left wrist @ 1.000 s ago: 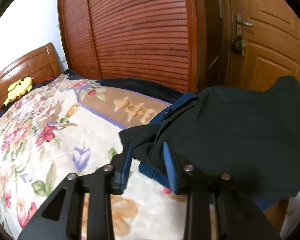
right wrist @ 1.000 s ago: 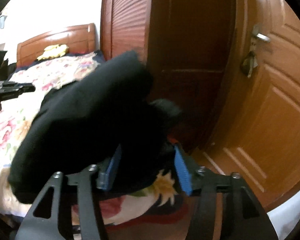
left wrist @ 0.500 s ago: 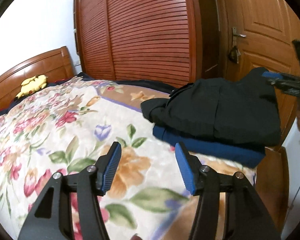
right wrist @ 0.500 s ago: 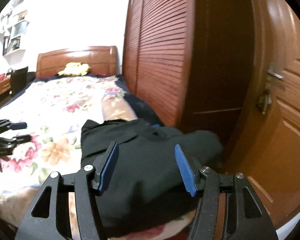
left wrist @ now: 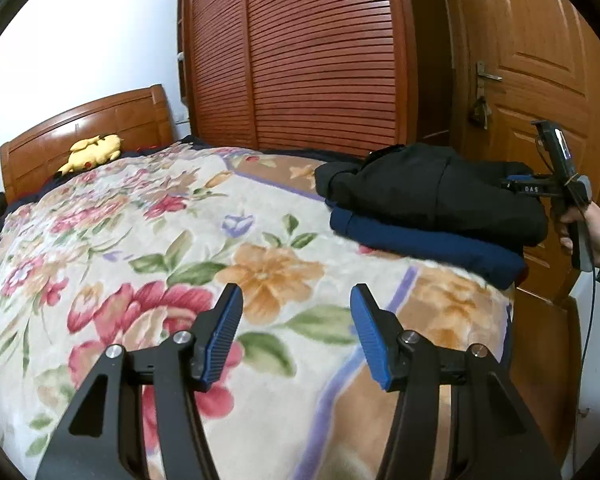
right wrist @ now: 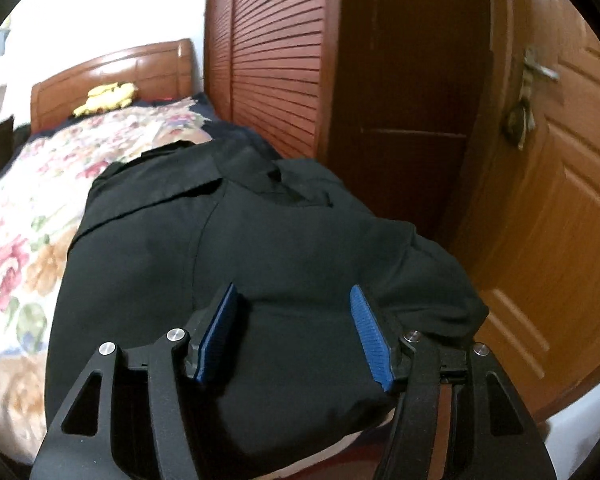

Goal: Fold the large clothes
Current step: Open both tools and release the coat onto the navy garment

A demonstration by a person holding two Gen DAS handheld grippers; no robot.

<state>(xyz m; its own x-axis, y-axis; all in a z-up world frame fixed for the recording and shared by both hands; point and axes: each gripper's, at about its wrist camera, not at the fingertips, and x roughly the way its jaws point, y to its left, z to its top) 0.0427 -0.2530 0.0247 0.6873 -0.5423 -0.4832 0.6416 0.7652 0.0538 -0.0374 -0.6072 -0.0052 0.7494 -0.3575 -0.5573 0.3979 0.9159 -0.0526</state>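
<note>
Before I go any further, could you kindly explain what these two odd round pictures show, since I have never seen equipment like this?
No robot here: a person carries a two-finger gripper in each hand, and each gripper has a fisheye camera looking forward along its blue-padded fingers, hence the round, bent look.

The left wrist view shows the left gripper, open and holding nothing, above a bed with a floral blanket. On the bed's far corner lies a folded black garment on top of a folded navy garment. The person's other hand with its gripper appears at the right edge.

The right wrist view looks down from the right gripper, also open and empty, over that same black garment.

A yellow plush toy lies by the headboard; behind stand a slatted wardrobe and a door.
</note>
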